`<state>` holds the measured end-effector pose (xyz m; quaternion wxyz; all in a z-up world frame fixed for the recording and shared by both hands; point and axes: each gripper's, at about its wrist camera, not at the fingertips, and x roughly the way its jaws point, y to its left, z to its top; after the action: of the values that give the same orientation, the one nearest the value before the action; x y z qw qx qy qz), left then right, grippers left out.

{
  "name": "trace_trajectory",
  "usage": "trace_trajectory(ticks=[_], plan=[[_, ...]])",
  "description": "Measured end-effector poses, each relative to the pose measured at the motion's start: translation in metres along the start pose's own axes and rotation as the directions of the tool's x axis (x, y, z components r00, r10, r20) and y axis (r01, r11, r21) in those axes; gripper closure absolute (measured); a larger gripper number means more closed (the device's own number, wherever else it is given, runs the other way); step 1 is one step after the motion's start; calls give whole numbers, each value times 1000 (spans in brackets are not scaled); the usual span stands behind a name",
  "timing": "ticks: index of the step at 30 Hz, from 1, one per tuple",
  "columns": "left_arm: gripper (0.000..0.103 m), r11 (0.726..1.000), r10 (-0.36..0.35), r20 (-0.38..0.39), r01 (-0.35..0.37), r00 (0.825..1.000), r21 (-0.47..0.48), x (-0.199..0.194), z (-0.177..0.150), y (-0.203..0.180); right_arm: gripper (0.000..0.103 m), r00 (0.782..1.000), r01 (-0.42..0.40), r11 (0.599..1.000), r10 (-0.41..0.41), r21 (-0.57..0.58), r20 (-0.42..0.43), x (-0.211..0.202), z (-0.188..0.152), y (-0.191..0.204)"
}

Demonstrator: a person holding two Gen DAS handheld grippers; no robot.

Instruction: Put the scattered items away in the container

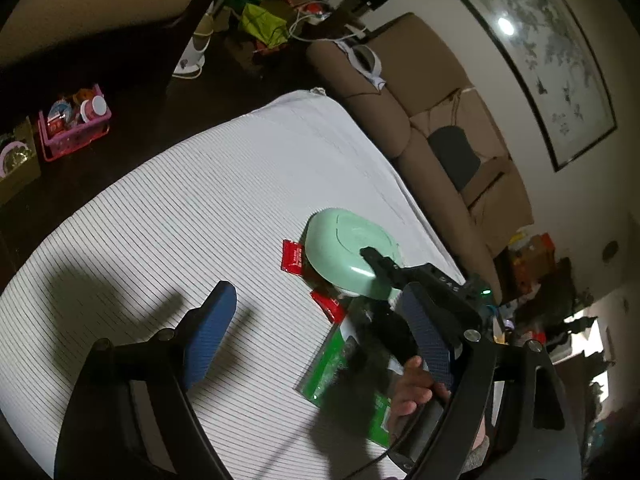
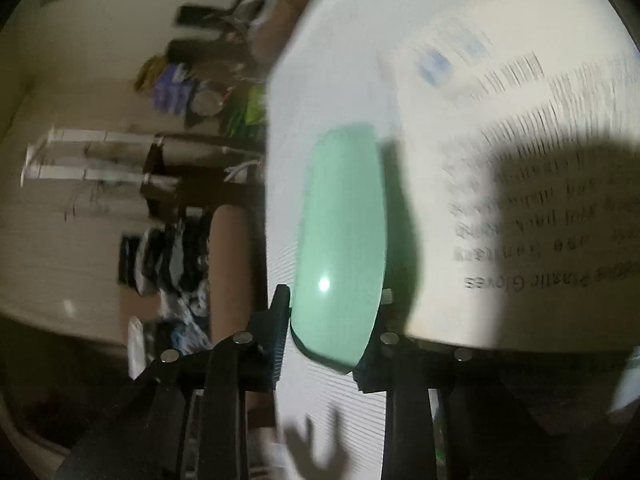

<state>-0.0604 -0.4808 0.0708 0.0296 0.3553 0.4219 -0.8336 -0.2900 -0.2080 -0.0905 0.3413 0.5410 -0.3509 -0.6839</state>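
A mint-green lid point(image 1: 348, 252) is held tilted above the striped white cloth point(image 1: 180, 220). My right gripper point(image 1: 380, 268) is shut on its edge. In the right wrist view the lid point(image 2: 340, 248) sits between the fingers of my right gripper point(image 2: 332, 320). A white pack printed "Plastic Gloves" point(image 2: 520, 200) fills the right of that view. Two red sachets point(image 1: 292, 255) point(image 1: 328, 306) lie by the lid. A green packet point(image 1: 344, 368) lies near my left gripper point(image 1: 320, 320), which is open and empty above the cloth.
A brown sofa point(image 1: 440, 128) runs along the cloth's far right edge. A pink basket point(image 1: 72, 124) of small items stands on the dark floor at left. A clutter of bags and cables lies beyond the table's far corner.
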Motion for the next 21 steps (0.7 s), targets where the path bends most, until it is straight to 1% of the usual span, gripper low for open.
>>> trace_trajectory(ticks=[1, 2, 4, 6, 8, 9, 10, 11, 12, 13, 14, 15, 16, 17, 18, 20, 21], plan=[[19, 1000, -4, 3, 4, 1000, -4, -2, 0, 0, 83, 1000, 18, 998, -17, -62, 10, -8, -1, 11], [19, 1000, -8, 5, 8, 1000, -9, -4, 1, 0, 83, 999, 38, 990, -36, -133, 20, -17, -3, 25], [19, 1000, -22, 7, 22, 1000, -11, -7, 2, 0, 85, 997, 78, 962, -74, -262, 26, -31, -9, 48], [19, 999, -32, 9, 32, 999, -4, -11, 2, -2, 85, 994, 110, 916, -112, -385, 18, -46, -19, 70], [19, 999, -40, 9, 40, 999, 2, -15, 2, -3, 86, 991, 120, 866, -136, -485, 3, -62, -36, 87], [19, 999, -45, 8, 45, 999, 2, -17, 2, -3, 86, 989, 124, 838, -149, -532, -4, -71, -46, 95], [19, 999, -53, 4, 53, 999, 1, -19, 1, -4, 86, 985, 135, 801, -170, -584, -6, -80, -58, 102], [20, 998, -59, -1, 59, 998, -1, -20, 1, -4, 86, 979, 157, 748, -205, -645, 1, -87, -73, 109], [19, 998, -60, -6, 60, 998, -1, -20, 0, -4, 86, 968, 187, 676, -250, -712, 16, -92, -91, 115], [19, 998, -56, -12, 56, 998, 5, -21, -1, -5, 86, 953, 214, 586, -302, -782, 34, -96, -112, 119], [19, 999, -50, -16, 50, 999, 13, -22, -1, -6, 86, 936, 233, 506, -347, -831, 52, -96, -133, 118], [19, 999, -45, -19, 45, 999, 20, -23, -2, -7, 86, 916, 252, 409, -393, -877, 80, -93, -153, 121], [19, 999, -39, -24, 39, 999, 28, -24, -3, -8, 86, 895, 262, 304, -431, -916, 112, -90, -176, 119], [19, 999, -35, -31, 36, 999, 37, -25, -4, -9, 86, 875, 254, 197, -465, -947, 138, -87, -202, 114], [19, 998, -30, -40, 32, 999, 45, -25, -5, -11, 86, 861, 235, 126, -487, -964, 147, -84, -224, 108], [19, 998, -13, -57, 16, 998, 67, -26, -8, -13, 86, 844, 194, 40, -516, -980, 146, -83, -260, 89], [19, 997, -2, -68, 8, 998, 79, -26, -10, -14, 85, 839, 179, 21, -526, -984, 142, -85, -276, 77]])
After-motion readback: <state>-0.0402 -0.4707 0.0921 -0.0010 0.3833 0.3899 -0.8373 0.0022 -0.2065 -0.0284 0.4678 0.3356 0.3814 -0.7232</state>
